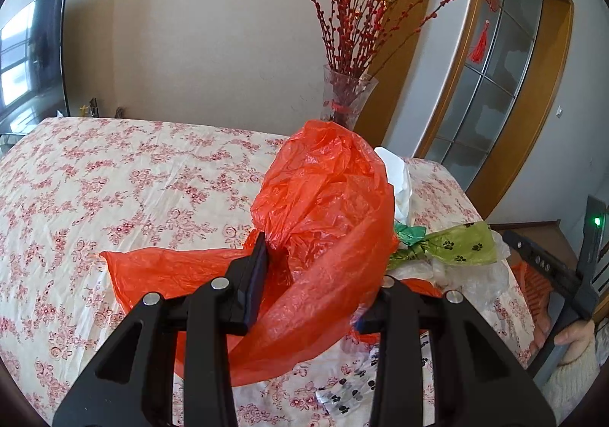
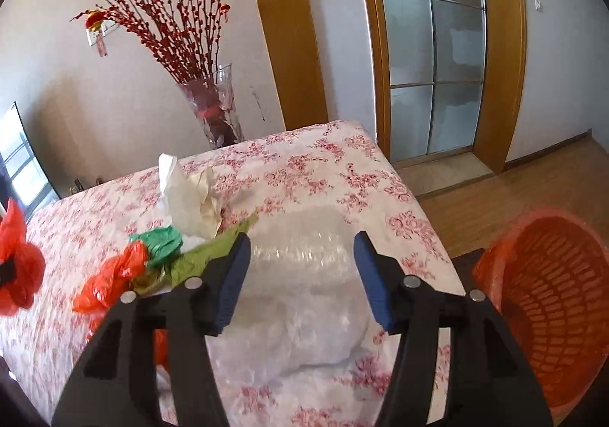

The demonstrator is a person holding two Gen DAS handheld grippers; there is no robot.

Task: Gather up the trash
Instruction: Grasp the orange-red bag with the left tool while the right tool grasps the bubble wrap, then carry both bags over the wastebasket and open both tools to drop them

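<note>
Open floral tablecloth (image 1: 114, 191) across the whole left half, free for passage. Blocked at centre by a billowing orange bag (image 1: 323, 198), rising between the left gripper (image 1: 316, 274) fingers. Crowded just right of it: white tissue (image 2: 190, 194), green paw-print bag (image 1: 460, 246), small green wad (image 2: 161, 242), clear plastic (image 2: 304, 297) between the wide-spread right gripper (image 2: 302, 274) fingers. Glass vase (image 2: 217, 107) with red branches guarding the far edge. Orange basket (image 2: 548, 297) open beside the table's right edge, above bare wooden floor (image 2: 514, 191).
</note>
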